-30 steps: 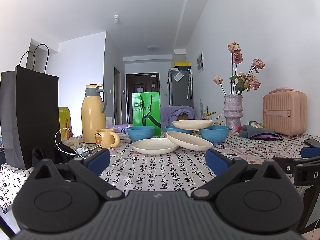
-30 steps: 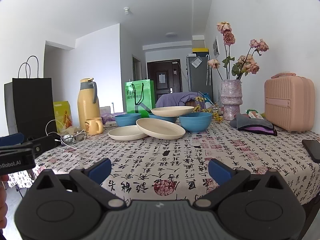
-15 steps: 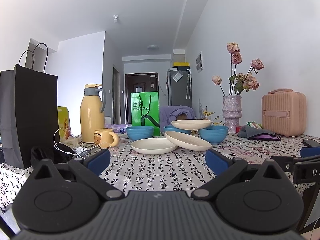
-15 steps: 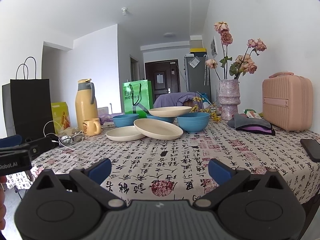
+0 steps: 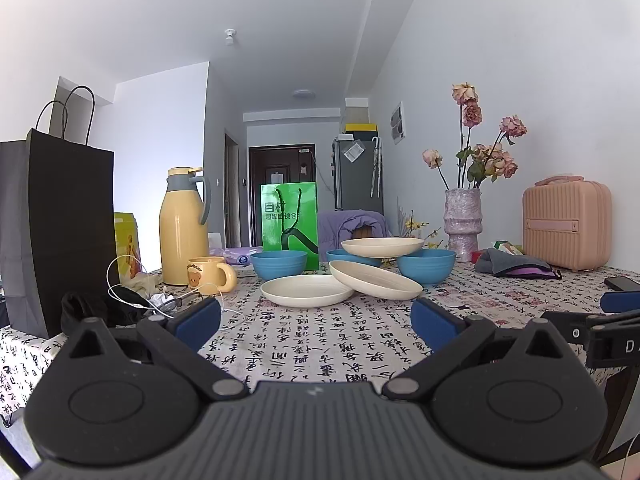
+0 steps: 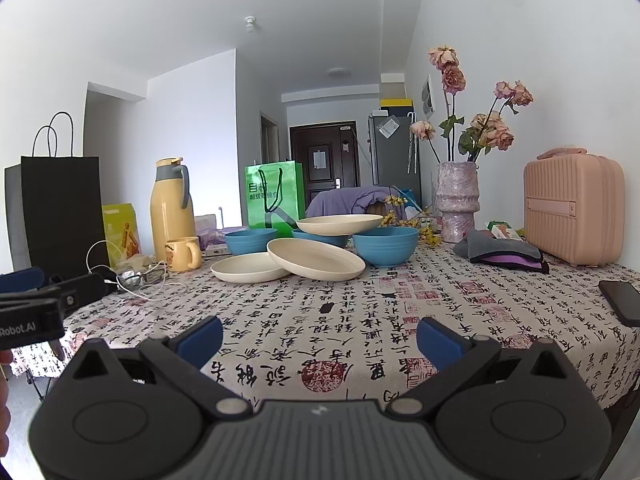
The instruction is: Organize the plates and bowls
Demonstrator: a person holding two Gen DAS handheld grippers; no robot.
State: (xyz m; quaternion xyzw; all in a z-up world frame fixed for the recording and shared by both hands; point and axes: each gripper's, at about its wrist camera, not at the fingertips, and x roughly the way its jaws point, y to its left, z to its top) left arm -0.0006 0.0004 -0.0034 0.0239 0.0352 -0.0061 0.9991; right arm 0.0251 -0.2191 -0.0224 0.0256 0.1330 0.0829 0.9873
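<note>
Three cream plates and three blue bowls sit mid-table. One plate (image 5: 306, 290) (image 6: 248, 267) lies flat. A second plate (image 5: 374, 275) (image 6: 314, 259) leans tilted on it. A third plate (image 5: 382, 247) (image 6: 339, 225) rests on top of two blue bowls, the middle bowl (image 5: 336, 256) and the right bowl (image 5: 426, 266) (image 6: 386, 246). The left bowl (image 5: 279, 265) (image 6: 250, 241) stands alone. My left gripper (image 5: 316, 320) and right gripper (image 6: 320, 338) are both open and empty, held near the table's front edge, well short of the dishes.
A yellow thermos (image 5: 182, 226), bear mug (image 5: 208, 276), black paper bag (image 5: 56, 232), cables (image 5: 136, 292) and a green bag (image 5: 289, 218) stand at the left and back. A vase of flowers (image 5: 462, 220), pink case (image 5: 566, 226), folded cloth (image 5: 514, 266) and phone (image 6: 622, 302) are on the right.
Both grippers have dropped slightly; the dishes sit a little higher in both views. Nothing on the table has moved.
</note>
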